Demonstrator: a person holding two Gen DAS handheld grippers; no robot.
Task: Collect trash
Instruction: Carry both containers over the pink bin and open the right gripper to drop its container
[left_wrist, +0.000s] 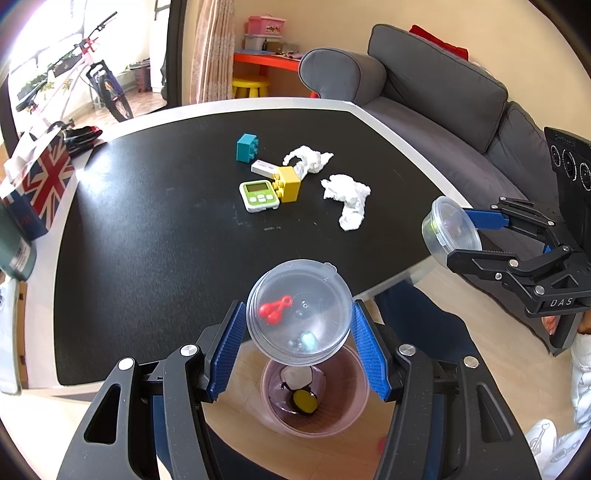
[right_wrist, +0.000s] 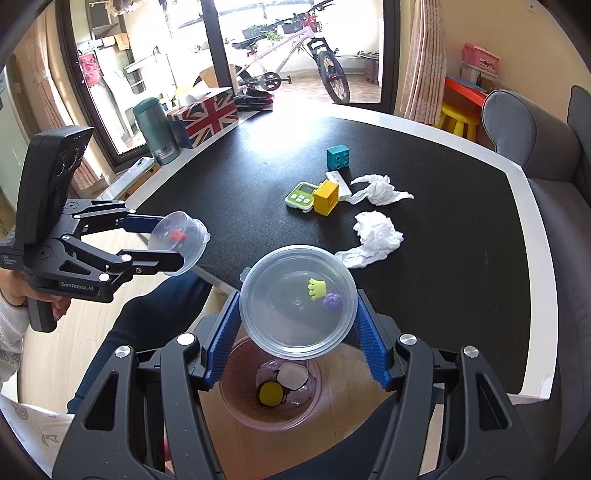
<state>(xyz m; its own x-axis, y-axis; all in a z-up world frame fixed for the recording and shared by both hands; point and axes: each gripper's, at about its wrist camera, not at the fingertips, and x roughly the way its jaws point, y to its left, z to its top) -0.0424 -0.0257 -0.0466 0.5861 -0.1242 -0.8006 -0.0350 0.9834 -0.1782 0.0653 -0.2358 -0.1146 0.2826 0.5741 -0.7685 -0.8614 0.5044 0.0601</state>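
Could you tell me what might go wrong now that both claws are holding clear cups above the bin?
1. The left claw grips its clear cup by the sides, tilted; the red trinket could spill beside the pink bin.
2. The right claw holds its cup near the table edge; tipping there may drop pieces onto the floor.
3. Both claws are close together over the bin and might collide.
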